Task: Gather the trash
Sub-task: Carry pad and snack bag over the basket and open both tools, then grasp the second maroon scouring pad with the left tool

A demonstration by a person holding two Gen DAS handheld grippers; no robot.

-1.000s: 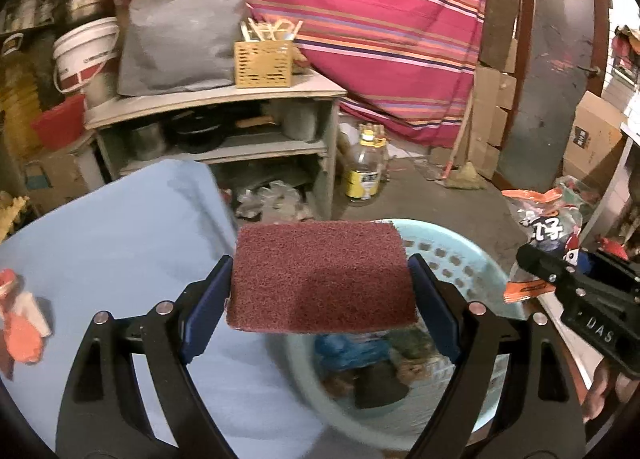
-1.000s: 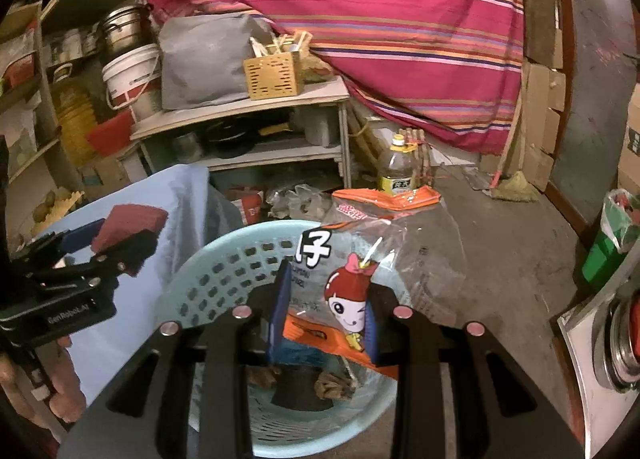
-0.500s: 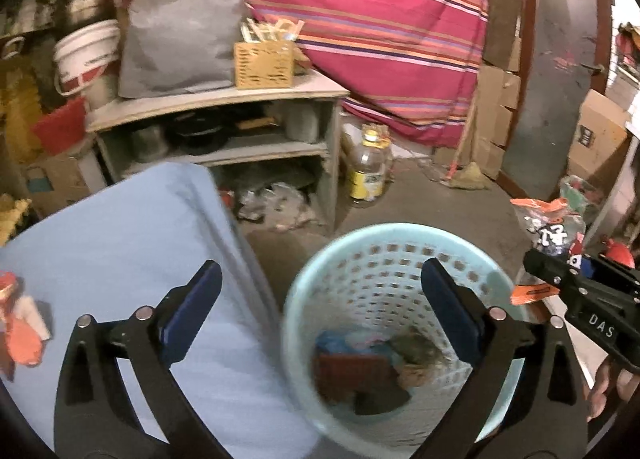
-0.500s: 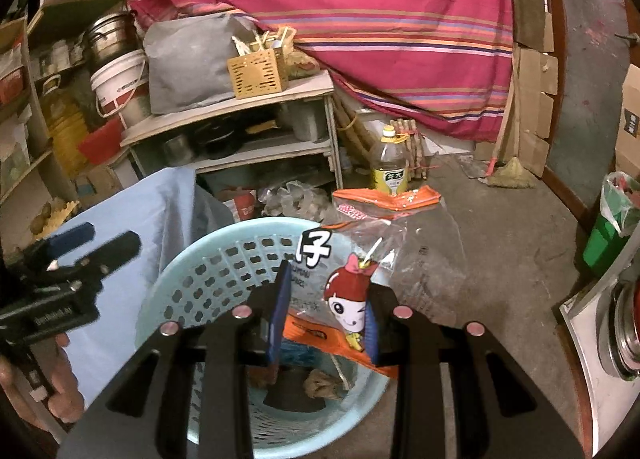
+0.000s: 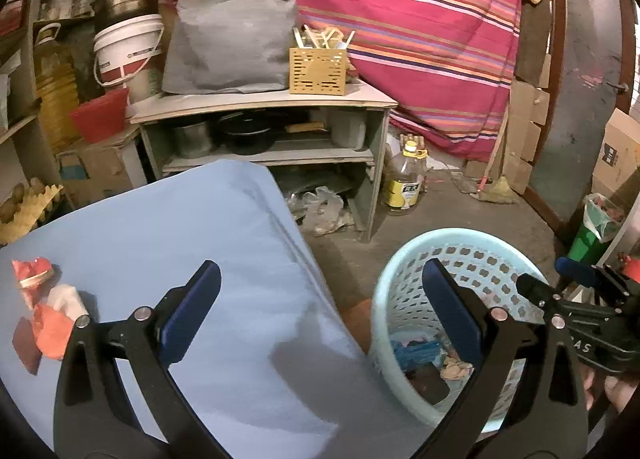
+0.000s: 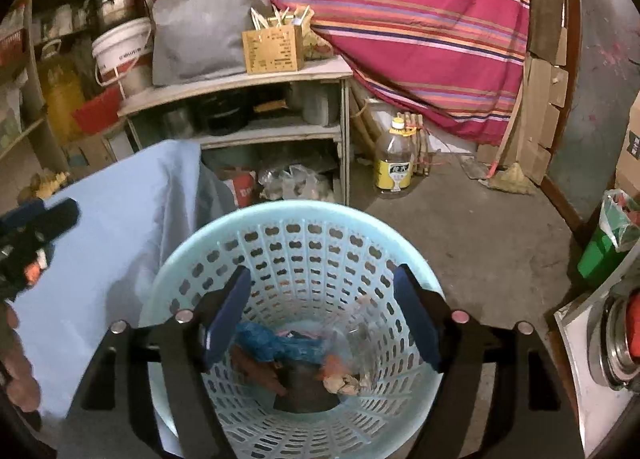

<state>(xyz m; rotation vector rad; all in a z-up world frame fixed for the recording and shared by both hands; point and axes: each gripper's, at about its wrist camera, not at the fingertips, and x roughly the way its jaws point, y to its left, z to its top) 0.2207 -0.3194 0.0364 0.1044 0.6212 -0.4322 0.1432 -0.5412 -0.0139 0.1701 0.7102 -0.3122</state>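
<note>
Both grippers, left gripper (image 5: 320,307) and right gripper (image 6: 324,315), gape wide and empty. Red-and-white crumpled wrappers (image 5: 44,315) remain on the blue cloth-covered table (image 5: 168,243); other trash lies in the pale-blue perforated plastic basket (image 6: 304,215). Risk: the light basket, apparently just beside the table edge, could tip if knocked.

We see a pale blue perforated plastic basket (image 6: 296,243) upright on the floor just beside the blue-covered table (image 5: 160,243), holding blue, dark and crumpled scraps (image 6: 304,359); red-and-white wrappers (image 5: 44,311) lie on that table.
</note>
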